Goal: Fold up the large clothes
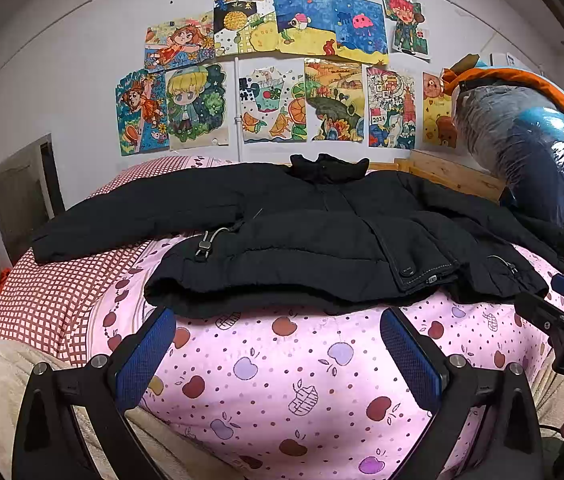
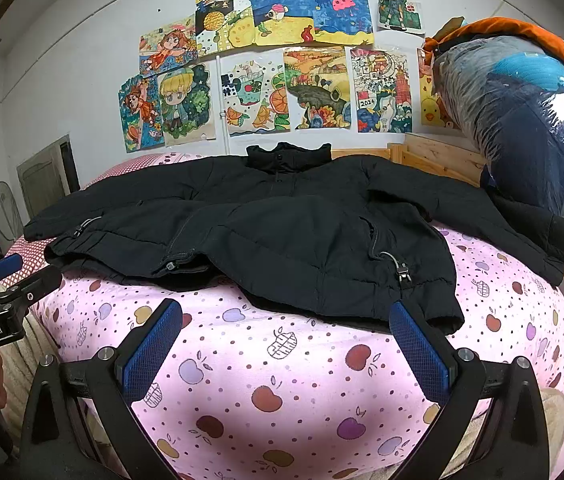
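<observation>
The black jacket [image 1: 321,232] lies spread flat on the pink blanket [image 1: 282,380], both sleeves out. Near its hem, the left gripper [image 1: 278,344] and right gripper [image 2: 285,336] stand spread wide, holding nothing.

A wooden-framed bed [image 2: 433,152] covered by a pink apple-print sheet [image 1: 282,380] carries a black padded jacket [image 1: 301,232] spread flat with sleeves outstretched, a red checked cloth [image 1: 50,300] at its left, a plastic-wrapped bundle [image 2: 521,128] far right.

left hand-held gripper [image 1: 278,344], right hand-held gripper [image 2: 285,336]: black frames, blue mesh pads, silver screws, white lettering.
</observation>
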`<control>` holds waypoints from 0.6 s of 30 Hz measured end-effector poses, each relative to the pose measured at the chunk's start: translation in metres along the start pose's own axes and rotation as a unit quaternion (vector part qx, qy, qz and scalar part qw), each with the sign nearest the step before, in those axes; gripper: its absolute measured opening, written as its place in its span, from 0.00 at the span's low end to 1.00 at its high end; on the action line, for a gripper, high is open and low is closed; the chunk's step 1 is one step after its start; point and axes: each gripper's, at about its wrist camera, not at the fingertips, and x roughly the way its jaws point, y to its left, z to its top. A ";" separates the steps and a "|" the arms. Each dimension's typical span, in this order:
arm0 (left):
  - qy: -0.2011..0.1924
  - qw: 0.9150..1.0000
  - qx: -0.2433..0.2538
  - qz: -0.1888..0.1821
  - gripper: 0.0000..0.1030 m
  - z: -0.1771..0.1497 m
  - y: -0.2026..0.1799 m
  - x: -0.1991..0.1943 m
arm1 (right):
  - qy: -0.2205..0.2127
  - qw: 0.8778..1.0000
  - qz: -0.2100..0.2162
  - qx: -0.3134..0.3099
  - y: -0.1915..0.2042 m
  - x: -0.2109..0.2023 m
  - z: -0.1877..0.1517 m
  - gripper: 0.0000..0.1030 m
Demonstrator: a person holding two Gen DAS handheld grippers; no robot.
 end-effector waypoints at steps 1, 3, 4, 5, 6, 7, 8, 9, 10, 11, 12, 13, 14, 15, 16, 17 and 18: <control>0.000 1.000 0.000 0.000 1.00 0.000 0.000 0.000 | 0.000 1.000 0.000 0.000 0.001 0.000 0.000 0.99; 0.000 1.000 0.000 0.000 1.00 0.002 0.001 -0.001 | 0.000 1.000 0.000 0.001 0.001 0.000 0.000 0.99; 0.000 1.000 0.000 0.000 1.00 0.002 0.001 -0.001 | 0.000 1.000 0.000 0.001 0.001 0.000 0.000 0.99; 0.000 1.000 0.000 0.000 1.00 0.002 0.001 -0.001 | 0.000 1.000 0.000 0.000 0.001 0.000 0.000 0.99; 0.000 1.000 0.000 0.001 1.00 0.002 0.001 -0.001 | 0.000 1.000 0.000 0.000 0.000 0.000 0.000 0.99; 0.000 1.000 0.000 0.000 1.00 0.002 0.001 -0.001 | 0.000 1.000 0.000 0.001 0.001 0.000 0.000 0.99; 0.000 1.000 0.000 0.001 1.00 0.002 0.001 -0.001 | 0.000 1.000 0.000 0.001 0.001 0.000 0.000 0.99; 0.000 1.000 0.001 0.001 1.00 0.002 0.001 -0.001 | 0.000 1.000 0.000 0.001 0.001 0.000 0.000 0.99; 0.000 1.000 0.001 0.001 1.00 0.002 0.001 -0.001 | 0.000 1.000 0.000 0.001 0.001 0.001 0.000 0.99; 0.000 1.000 0.000 0.001 1.00 0.002 0.001 -0.002 | 0.001 1.000 0.000 0.001 0.001 0.001 0.000 0.99; -0.001 1.000 0.000 0.001 1.00 0.002 0.001 -0.001 | 0.001 1.000 0.000 0.001 0.000 0.000 0.000 0.99; -0.001 1.000 0.000 0.001 1.00 0.002 0.001 -0.001 | 0.001 1.000 0.000 0.001 -0.002 -0.002 0.001 0.99; -0.001 1.000 0.000 0.001 1.00 0.002 0.001 -0.002 | 0.001 1.000 0.000 0.001 -0.003 -0.003 0.001 0.99; -0.001 1.000 0.001 0.001 1.00 0.000 -0.001 0.000 | 0.001 1.000 0.000 0.001 -0.003 -0.003 0.001 0.99; -0.001 1.000 0.000 0.002 1.00 0.002 0.000 -0.001 | 0.001 1.000 0.001 0.001 -0.003 -0.003 0.001 0.99; -0.001 1.000 0.001 0.001 1.00 0.002 0.001 -0.001 | 0.001 1.000 0.001 0.001 -0.003 -0.002 0.001 0.99; -0.001 1.000 0.001 0.001 1.00 0.005 -0.001 -0.003 | 0.001 1.000 0.001 0.001 -0.003 -0.002 0.001 0.99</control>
